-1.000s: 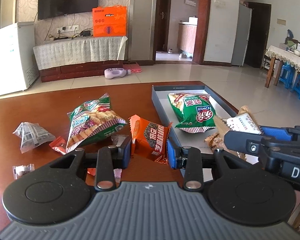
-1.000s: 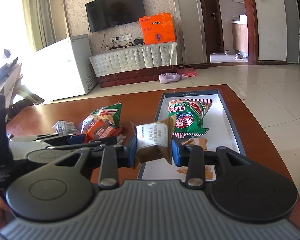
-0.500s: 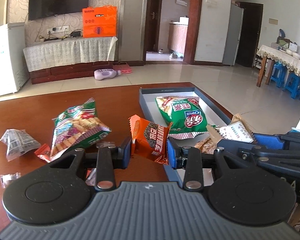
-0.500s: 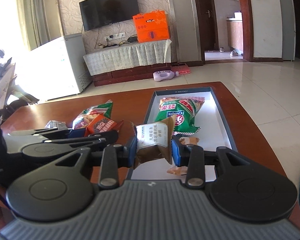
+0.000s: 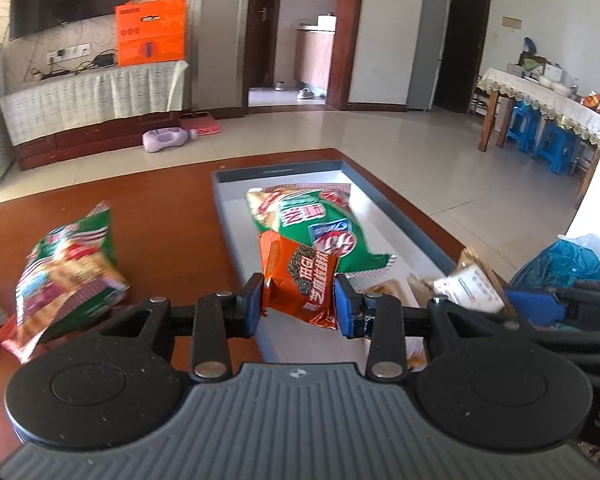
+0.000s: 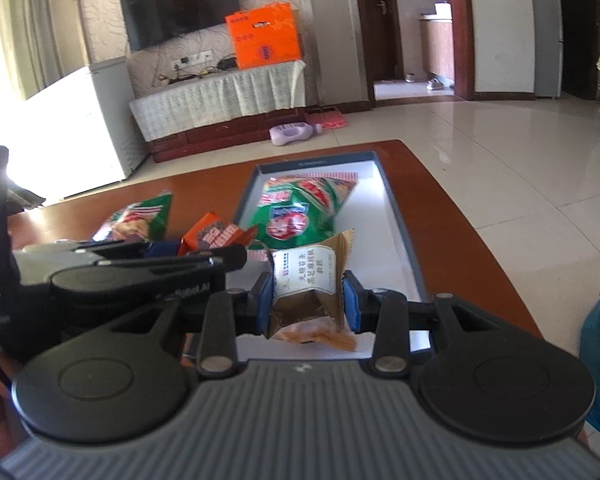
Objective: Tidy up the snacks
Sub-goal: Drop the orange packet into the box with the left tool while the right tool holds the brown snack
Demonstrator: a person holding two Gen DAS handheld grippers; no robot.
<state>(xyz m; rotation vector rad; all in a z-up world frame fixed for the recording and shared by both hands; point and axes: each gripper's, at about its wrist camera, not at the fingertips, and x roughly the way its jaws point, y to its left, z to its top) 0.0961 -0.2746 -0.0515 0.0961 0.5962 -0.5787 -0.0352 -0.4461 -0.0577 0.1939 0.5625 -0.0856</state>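
There are two green snack bags (image 5: 312,232) (image 5: 66,268), one orange packet (image 5: 300,284), one brown packet with white label (image 6: 306,280) and one tray (image 5: 400,220).

The surface (image 5: 172,216) is reddish-brown wood with a smooth, polished sheen. The tray (image 5: 404,216) has matt grey-blue walls and a plain white floor. The green snack bag (image 5: 320,224) and orange packet (image 5: 300,280) are glossy, crinkled plastic film; the brown packet (image 6: 308,304) looks matt with a white paper label. Floor tiles (image 5: 420,152) shine, glazed.
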